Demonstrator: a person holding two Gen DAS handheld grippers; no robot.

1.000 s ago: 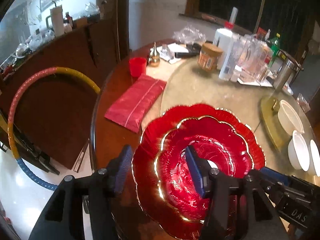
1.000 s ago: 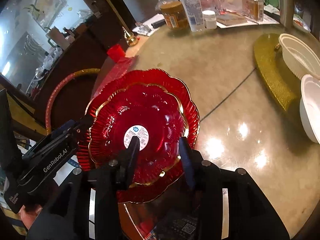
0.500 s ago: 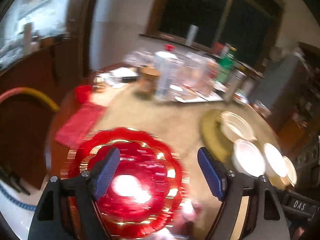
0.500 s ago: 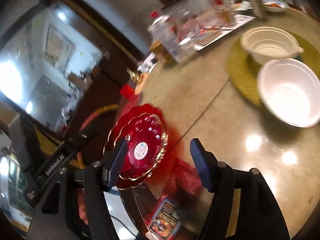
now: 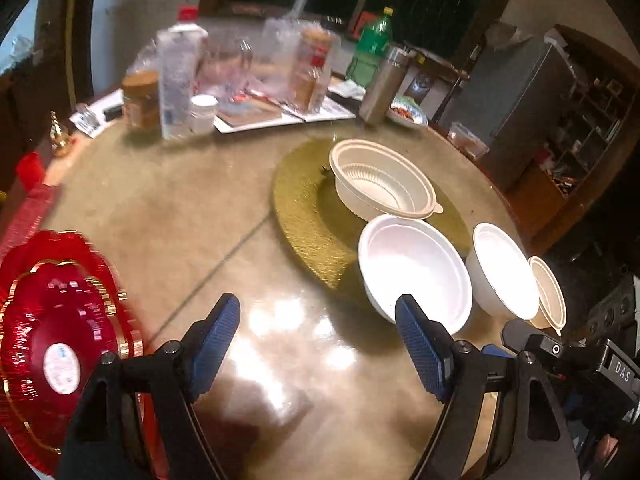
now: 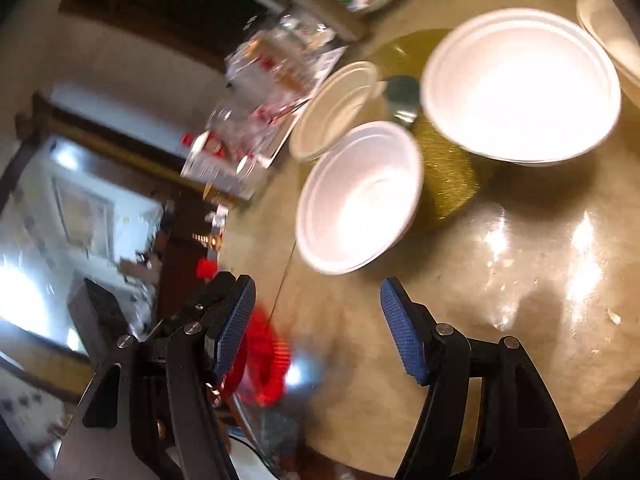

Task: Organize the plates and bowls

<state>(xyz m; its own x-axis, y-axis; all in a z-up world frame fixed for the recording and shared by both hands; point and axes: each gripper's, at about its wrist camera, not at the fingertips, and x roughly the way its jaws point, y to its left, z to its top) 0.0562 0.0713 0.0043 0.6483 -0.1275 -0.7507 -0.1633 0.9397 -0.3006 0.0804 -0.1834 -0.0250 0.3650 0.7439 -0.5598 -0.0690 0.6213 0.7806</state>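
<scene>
Two stacked red scalloped plates (image 5: 52, 336) with gold rims lie on the table at the left of the left wrist view; they show as a red blur (image 6: 264, 364) in the right wrist view. A gold round plate (image 5: 308, 216) carries a cream ribbed bowl (image 5: 384, 184). A white bowl (image 5: 416, 272) rests partly on its edge, with two more bowls (image 5: 504, 272) to the right. My left gripper (image 5: 320, 344) is open and empty over the table, near the white bowl. My right gripper (image 6: 316, 328) is open and empty, just below a white bowl (image 6: 360, 196) and left of a larger one (image 6: 520, 84).
Bottles, jars and papers (image 5: 224, 76) crowd the far side of the round table. A green bottle (image 5: 370, 48) and a steel flask (image 5: 382, 88) stand behind the gold plate. A red cup (image 5: 30, 168) and red cloth (image 5: 24, 216) lie at the left edge.
Both grippers let go of the red plates, opened wide and swung right toward the white bowls. The red plates now lie stacked at the left.
</scene>
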